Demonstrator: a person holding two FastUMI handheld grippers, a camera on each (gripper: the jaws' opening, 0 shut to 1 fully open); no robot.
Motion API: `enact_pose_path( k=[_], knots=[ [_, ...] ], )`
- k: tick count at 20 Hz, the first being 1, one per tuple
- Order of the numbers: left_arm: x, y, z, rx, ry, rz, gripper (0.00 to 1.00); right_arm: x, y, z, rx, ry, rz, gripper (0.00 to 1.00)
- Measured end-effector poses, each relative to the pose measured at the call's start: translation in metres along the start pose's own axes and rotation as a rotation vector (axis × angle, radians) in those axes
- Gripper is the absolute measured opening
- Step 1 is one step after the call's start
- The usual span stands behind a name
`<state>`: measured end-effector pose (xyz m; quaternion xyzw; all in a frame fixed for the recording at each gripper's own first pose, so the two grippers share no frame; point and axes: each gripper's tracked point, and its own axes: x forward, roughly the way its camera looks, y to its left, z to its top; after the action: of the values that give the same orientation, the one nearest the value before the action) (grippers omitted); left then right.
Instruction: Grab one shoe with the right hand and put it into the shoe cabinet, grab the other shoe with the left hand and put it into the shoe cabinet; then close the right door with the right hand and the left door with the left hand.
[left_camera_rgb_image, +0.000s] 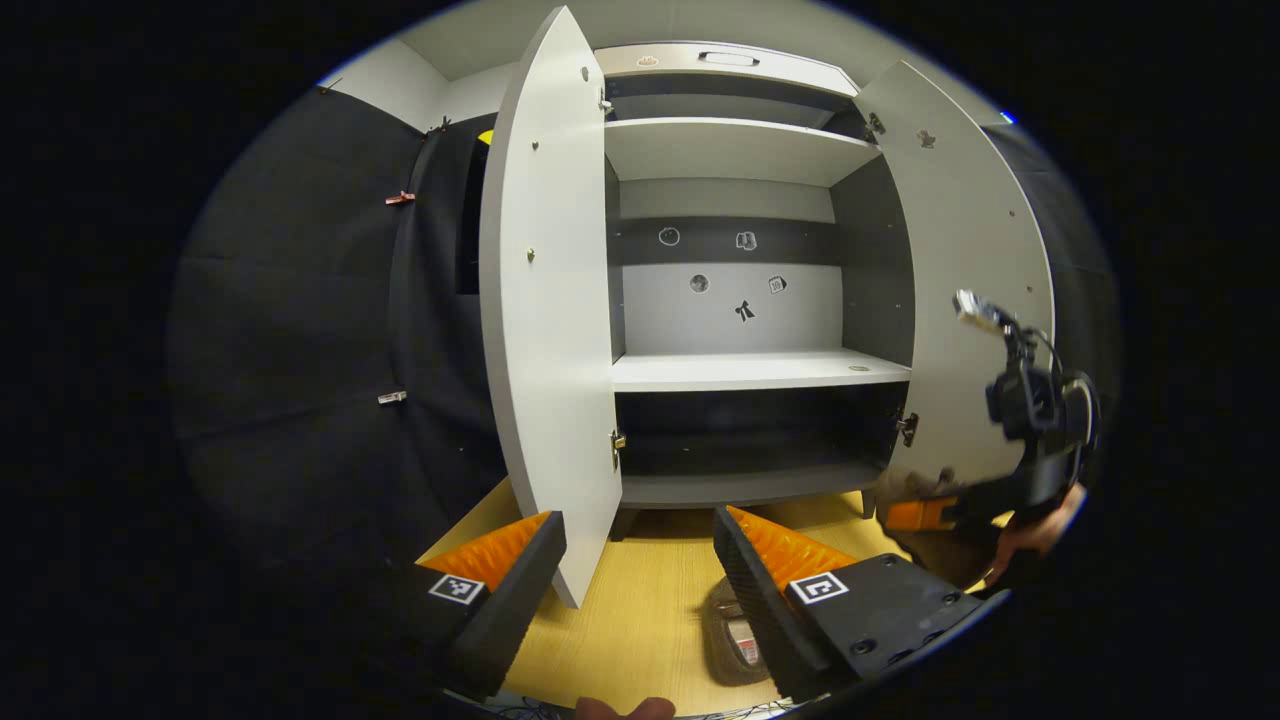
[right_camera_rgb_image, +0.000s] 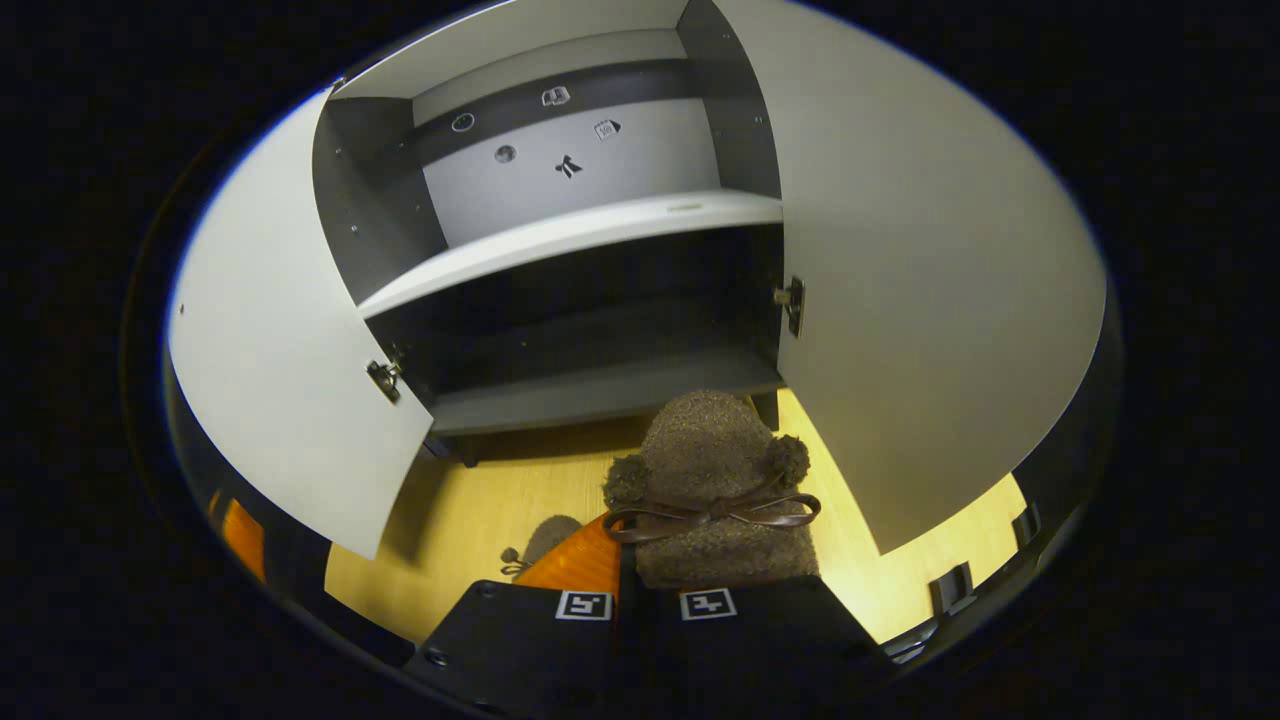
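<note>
1. Farthest left stands the left door (left_camera_rgb_image: 545, 300), swung wide open, with the left gripper (left_camera_rgb_image: 640, 570) just in front of its lower edge. Its jaws are spread wide and hold nothing.
2. On the wooden floor (left_camera_rgb_image: 640, 600) just below and between those jaws lies the other shoe (left_camera_rgb_image: 732, 630), sole up as far as I can tell, and untouched; it also shows small near the left door in the right gripper view.
3. In the middle, the shoe cabinet (left_camera_rgb_image: 750, 370) is open, and its dark bottom compartment (right_camera_rgb_image: 590, 330) looks empty.
4. To the right, the right gripper (right_camera_rgb_image: 645, 590) has its jaws drawn in on the heel end of a fuzzy brown shoe (right_camera_rgb_image: 715, 470) with a bow, toe pointing at the bottom compartment. I judge the first step is in hand: this shoe is lifted, near the cabinet's front edge but not yet inside.
5. The next move calls for carrying it forward and low onto the bottom board, then letting go.
6. Farthest right, the right door (right_camera_rgb_image: 930, 300) stands open, just beside the shoe.
</note>
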<state>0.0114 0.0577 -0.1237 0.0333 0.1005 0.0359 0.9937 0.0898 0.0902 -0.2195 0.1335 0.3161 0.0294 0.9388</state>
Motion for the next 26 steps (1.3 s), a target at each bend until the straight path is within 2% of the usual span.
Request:
enact_pose_path(
  k=[6,10,14,19,23,26],
  knots=[
    [0.002,-0.008,0.009,-0.006,-0.008,-0.029,0.95,-0.025,0.025,0.082,-0.078,-0.022,0.024,0.10],
    [0.000,-0.021,0.012,-0.019,-0.010,-0.079,0.95,-0.016,0.056,0.151,-0.073,-0.059,0.085,0.10],
    [-0.002,-0.026,0.011,0.002,-0.011,-0.089,0.95,0.022,0.074,0.215,-0.085,-0.101,0.096,0.10],
    [-0.006,-0.028,0.005,-0.021,0.009,-0.084,0.95,0.084,0.090,0.271,-0.060,-0.121,0.109,0.10],
    [-0.006,-0.033,-0.002,-0.034,0.025,-0.080,0.95,0.133,0.090,0.296,-0.045,-0.126,0.095,0.10],
    [-0.004,-0.037,-0.011,-0.047,0.052,-0.070,0.95,0.168,0.088,0.299,-0.037,-0.115,0.083,0.10]
  ],
)
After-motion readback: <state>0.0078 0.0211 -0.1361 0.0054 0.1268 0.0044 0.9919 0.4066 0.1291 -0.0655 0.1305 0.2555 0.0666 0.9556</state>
